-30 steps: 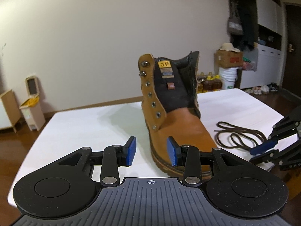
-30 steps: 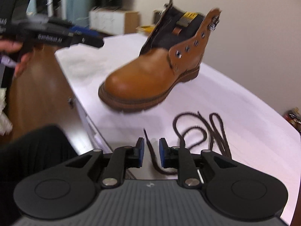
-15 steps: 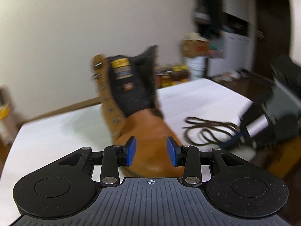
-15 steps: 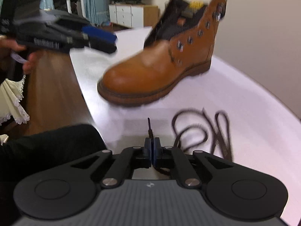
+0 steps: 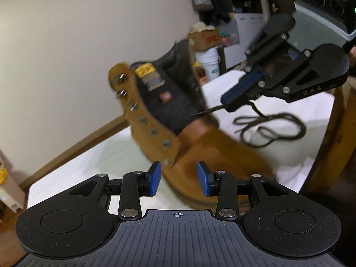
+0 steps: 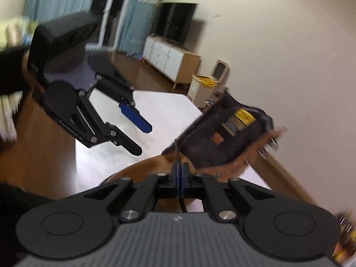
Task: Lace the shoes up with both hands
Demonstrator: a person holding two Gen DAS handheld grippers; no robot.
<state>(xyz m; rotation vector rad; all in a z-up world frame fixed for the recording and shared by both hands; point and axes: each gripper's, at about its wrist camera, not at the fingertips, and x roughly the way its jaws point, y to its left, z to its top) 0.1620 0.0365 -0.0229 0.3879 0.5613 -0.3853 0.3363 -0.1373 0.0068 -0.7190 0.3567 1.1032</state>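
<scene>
A tan leather boot (image 5: 200, 142) with a black tongue and metal eyelets stands on the white table (image 5: 111, 155); it also shows in the right wrist view (image 6: 224, 142). My left gripper (image 5: 179, 179) is open, its blue pads on either side of the boot's lowest eyelet flap. My right gripper (image 6: 179, 173) is shut on the tip of the dark brown shoelace (image 5: 271, 129), held above the boot's tongue; it also shows in the left wrist view (image 5: 231, 102). The lace tip (image 6: 176, 149) pokes out past the pads. The rest of the lace lies coiled on the table.
The table's wooden edge (image 5: 333, 133) runs at the right. A small bin (image 6: 207, 86) and a low white cabinet (image 6: 171, 60) stand on the floor behind. Boxes and a white bucket (image 5: 209, 60) are by the far wall.
My right gripper has lifted the lace tip from the table up over the boot's tongue. My left gripper has moved closer to the boot's eyelet flap, still open.
</scene>
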